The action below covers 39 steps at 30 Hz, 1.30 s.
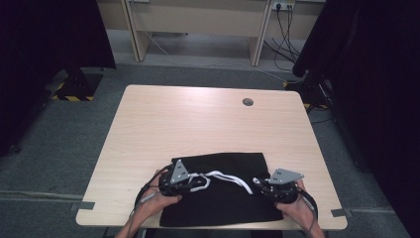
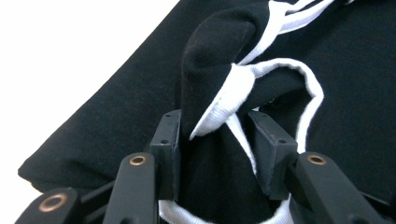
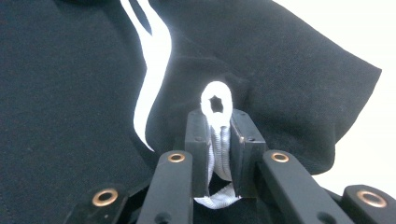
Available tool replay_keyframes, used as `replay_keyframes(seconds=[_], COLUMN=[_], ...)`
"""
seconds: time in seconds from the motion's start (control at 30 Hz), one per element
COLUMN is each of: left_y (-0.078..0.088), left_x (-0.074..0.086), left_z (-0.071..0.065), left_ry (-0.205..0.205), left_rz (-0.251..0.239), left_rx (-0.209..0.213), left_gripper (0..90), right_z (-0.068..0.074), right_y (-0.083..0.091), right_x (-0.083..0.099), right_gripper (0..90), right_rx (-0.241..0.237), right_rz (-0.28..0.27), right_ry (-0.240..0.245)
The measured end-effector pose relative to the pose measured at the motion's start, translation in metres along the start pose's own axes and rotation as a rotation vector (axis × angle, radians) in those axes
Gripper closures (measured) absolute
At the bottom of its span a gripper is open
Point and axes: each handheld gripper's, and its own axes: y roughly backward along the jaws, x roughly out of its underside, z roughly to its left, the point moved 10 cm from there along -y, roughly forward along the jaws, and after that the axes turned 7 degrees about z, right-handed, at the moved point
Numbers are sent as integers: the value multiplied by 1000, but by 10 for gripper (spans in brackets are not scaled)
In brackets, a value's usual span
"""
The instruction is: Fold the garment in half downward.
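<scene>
A black garment (image 1: 223,203) with white trim (image 1: 229,177) lies folded on the near half of the wooden table (image 1: 198,119). My left gripper (image 1: 199,182) is over its left part. In the left gripper view its jaws (image 2: 217,140) stand apart around a raised fold of black cloth (image 2: 210,56) edged in white trim (image 2: 233,88), and the right pad is clear of the cloth. My right gripper (image 1: 257,182) is at the garment's right part. Its jaws (image 3: 218,125) are shut on a white trim band, which loops (image 3: 215,100) just above the pads.
A round cable hole (image 1: 247,102) sits in the table's far right part. Behind the table stands a light wooden bench (image 1: 198,29), with cables (image 1: 285,34) on the floor. Dark curtains (image 1: 376,99) hang at both sides.
</scene>
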Motion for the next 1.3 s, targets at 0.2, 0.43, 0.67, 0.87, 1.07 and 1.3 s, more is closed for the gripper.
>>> replay_keyframes(seconds=[0.2, 0.43, 0.67, 0.87, 1.07, 1.3], left_y=[-3, 20, -7, 11, 45, 54], left_x=[-18, -38, -47, -46, -29, 4], left_z=[15, 14, 20, 10, -12, -52], left_ry=[25, 103, 152, 106, 44, 43], left_rz=[-39, -103, -54, -111, -165, -150], left_rx=[-21, 6, 79, 92, 92, 174], left_gripper=[374, 180, 416, 784, 788, 584], right_z=[-18, -19, -19, -15, 3, 29], right_y=[8, 24, -11, -2, 34, 52], right_x=[-11, -40, -39, -43, -36, 2], right_gripper=[582, 415, 582, 829, 844, 823], right_rx=[20, 12, -49, -79, -50, -76], right_rz=[-39, -64, 89, 49, -30, -65], right_ry=[-66, -66, -47, 10, 65, 34])
